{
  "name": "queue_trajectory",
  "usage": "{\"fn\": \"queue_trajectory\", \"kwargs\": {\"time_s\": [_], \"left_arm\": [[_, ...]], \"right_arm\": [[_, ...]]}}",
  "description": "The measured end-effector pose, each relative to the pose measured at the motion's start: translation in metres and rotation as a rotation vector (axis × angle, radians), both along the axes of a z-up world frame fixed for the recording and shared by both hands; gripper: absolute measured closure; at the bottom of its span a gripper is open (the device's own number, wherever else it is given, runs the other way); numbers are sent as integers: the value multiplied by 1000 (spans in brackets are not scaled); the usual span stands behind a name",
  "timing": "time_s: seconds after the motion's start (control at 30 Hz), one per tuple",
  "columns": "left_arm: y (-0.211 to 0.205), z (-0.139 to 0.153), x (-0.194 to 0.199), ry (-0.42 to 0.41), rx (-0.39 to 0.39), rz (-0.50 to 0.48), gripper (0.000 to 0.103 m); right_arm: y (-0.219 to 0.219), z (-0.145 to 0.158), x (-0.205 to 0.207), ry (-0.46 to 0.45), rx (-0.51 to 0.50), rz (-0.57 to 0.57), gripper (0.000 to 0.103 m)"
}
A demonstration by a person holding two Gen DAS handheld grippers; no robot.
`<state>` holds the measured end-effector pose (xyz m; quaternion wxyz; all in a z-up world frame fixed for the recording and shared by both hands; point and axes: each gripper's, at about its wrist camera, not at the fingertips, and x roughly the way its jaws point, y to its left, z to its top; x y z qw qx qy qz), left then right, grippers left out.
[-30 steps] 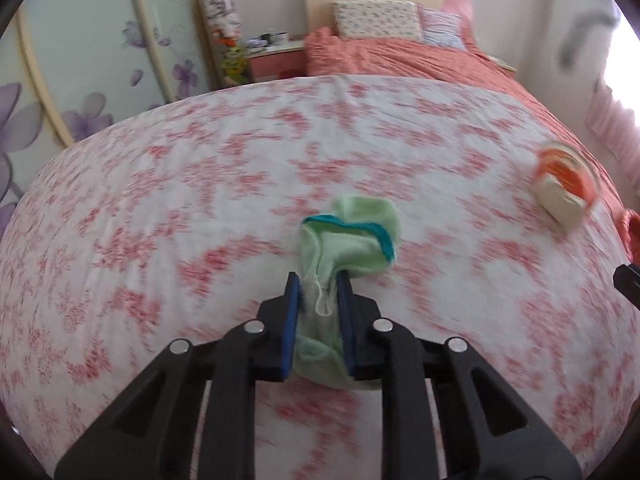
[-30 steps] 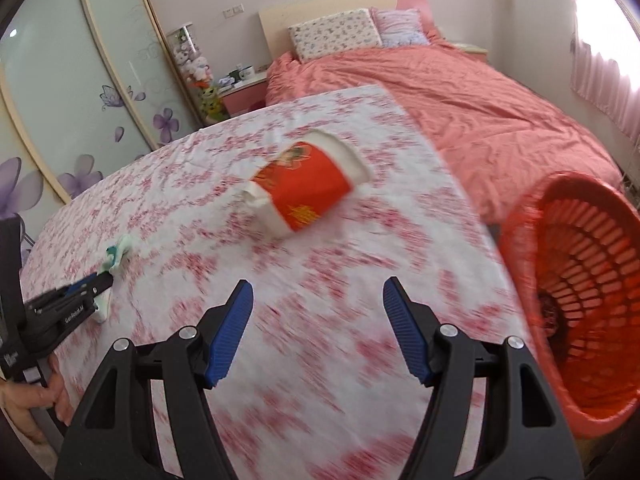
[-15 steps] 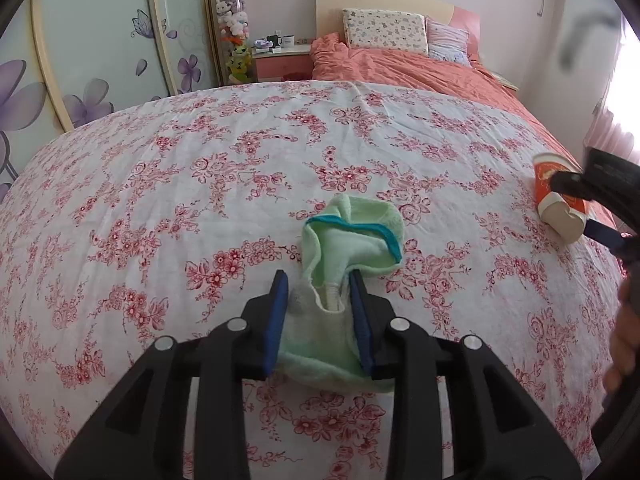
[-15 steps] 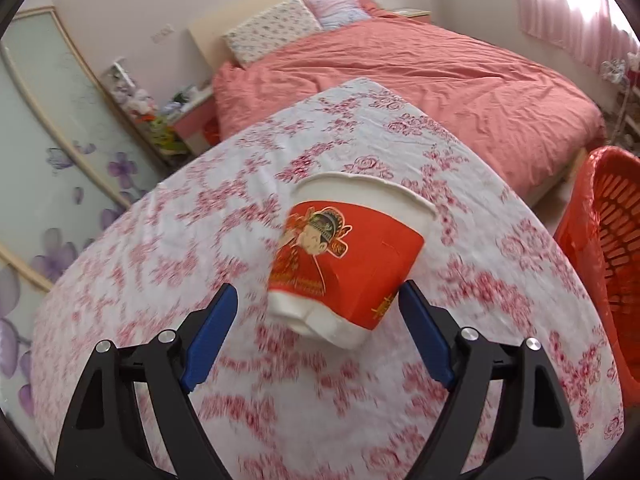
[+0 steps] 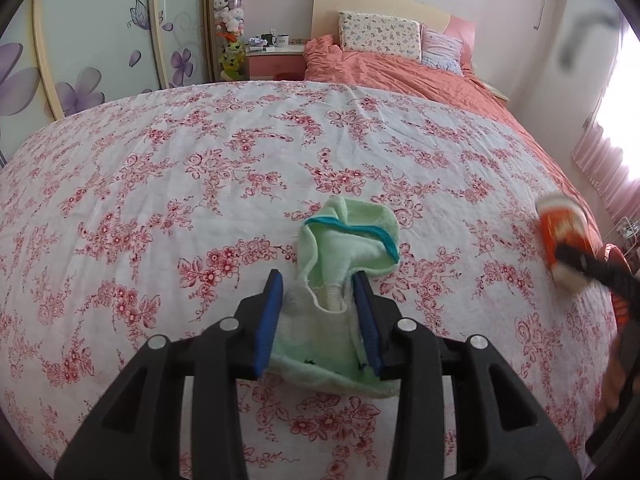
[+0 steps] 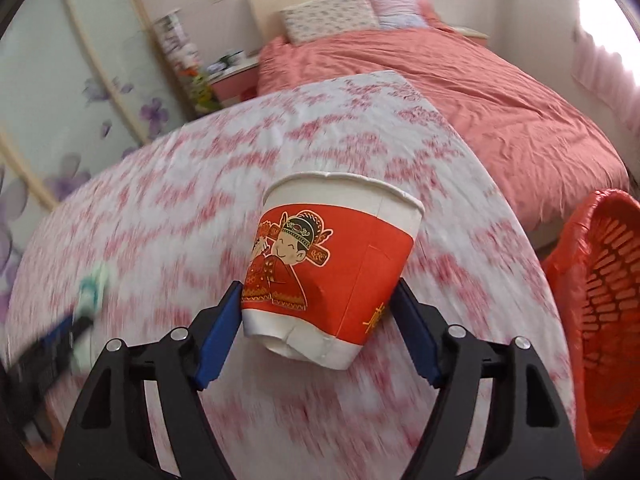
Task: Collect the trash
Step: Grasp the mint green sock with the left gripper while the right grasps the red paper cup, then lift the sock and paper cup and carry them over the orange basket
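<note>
- My left gripper [image 5: 318, 318] stands at the bottom centre of the left wrist view, and its jaws are opening
- Between its blue pads [image 5: 267, 326] lies a crumpled light green cloth [image 5: 344, 256] with a teal edge; the left pad has a small gap to the cloth, the right pad is at its side, so I read the grasp as released
- The cloth rests on the white tablecloth with red flowers [image 5: 160, 184], just below the middle of that frame
- My right gripper [image 6: 318, 332] is at the lower centre of the right wrist view, and its jaws are closing around a red and white paper cup [image 6: 332, 268] with a cartoon figure printed on it
- The cup lies tilted, its open rim towards the top of the frame and its white base near the camera; both pads seem to touch its sides, so the cup is grasped
- In the left wrist view the same cup [image 5: 560, 232] appears blurred at the right edge, well apart from the cloth
- An orange mesh basket [image 6: 604, 320] with an orange bag inside stands at the right edge of the right wrist view, beside the table
- A bed with a salmon cover [image 6: 460, 80] fills the upper right of that frame
</note>
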<state>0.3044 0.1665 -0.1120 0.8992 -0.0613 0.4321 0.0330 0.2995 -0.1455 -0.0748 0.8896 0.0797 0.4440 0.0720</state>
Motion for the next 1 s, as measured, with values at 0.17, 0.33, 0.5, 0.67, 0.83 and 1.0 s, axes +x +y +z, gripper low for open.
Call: {"fn": "queue_trajectory", "kwargs": {"time_s": [0.17,0.33,0.5,0.67,0.83,1.0], "left_arm": [[0,0,0,-1,-9,-8,62],[0,0,-1,-1,-9,-11,61],[-1,1,1,0,-7,-16,59],[-3,1,1,-5,-28,-45,48],[-10,0,2,24,43,-95,50],[-11,0,4,29,69,-93,73]], "right_arm": [[3,-2,-17,-23,-75,9,28],[11,-5,-7,-22,-135,-17,28],[15,-6,-4,-13,-175,-34,27],[9,-6,-7,-20,-140,-39,27],[12,-4,-6,-21,-152,-23,28],[14,-3,-2,-40,-151,-23,29]]}}
